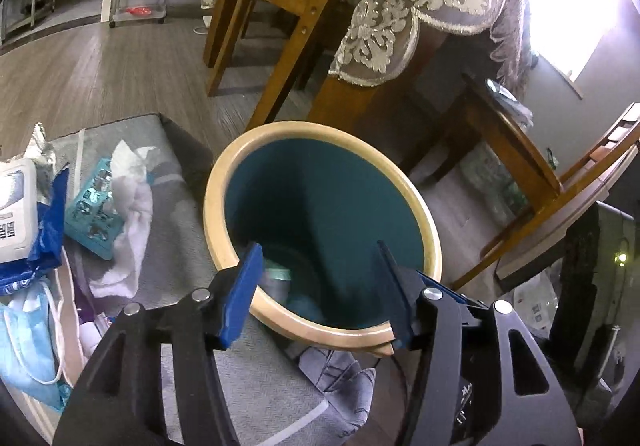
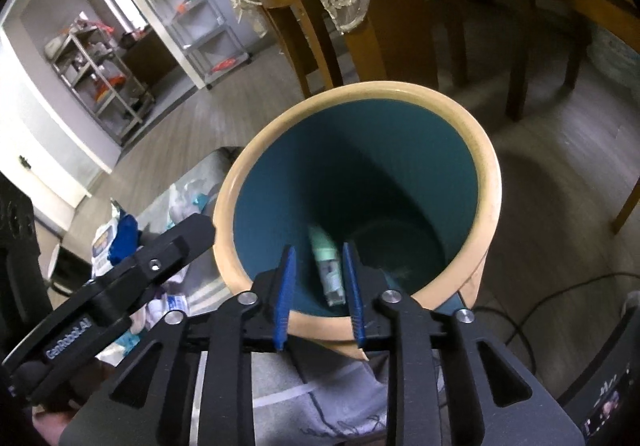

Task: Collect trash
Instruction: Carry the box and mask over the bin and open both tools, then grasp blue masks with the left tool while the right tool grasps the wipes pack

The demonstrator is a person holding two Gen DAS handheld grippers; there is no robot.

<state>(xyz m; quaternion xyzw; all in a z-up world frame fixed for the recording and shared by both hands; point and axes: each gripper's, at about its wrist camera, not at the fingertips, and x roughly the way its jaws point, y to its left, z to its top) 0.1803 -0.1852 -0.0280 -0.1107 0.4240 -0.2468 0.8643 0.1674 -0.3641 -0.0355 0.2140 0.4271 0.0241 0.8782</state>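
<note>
My jaws hang parted and empty over the bin (image 2: pixel 486 182), a small tube (image 2: pixel 329 266) dropping inside, while masks (image 1: pixel 28 330) and wrappers (image 1: pixel 94 202) beside it wait.

In the left wrist view the bin (image 1: pixel 322 230) stands at centre on the floor (image 1: pixel 100 66), a litter pile (image 1: pixel 80 206) at left, chair legs (image 1: pixel 280 46) behind. In the right wrist view a tube (image 2: pixel 328 266) lies inside.
</note>
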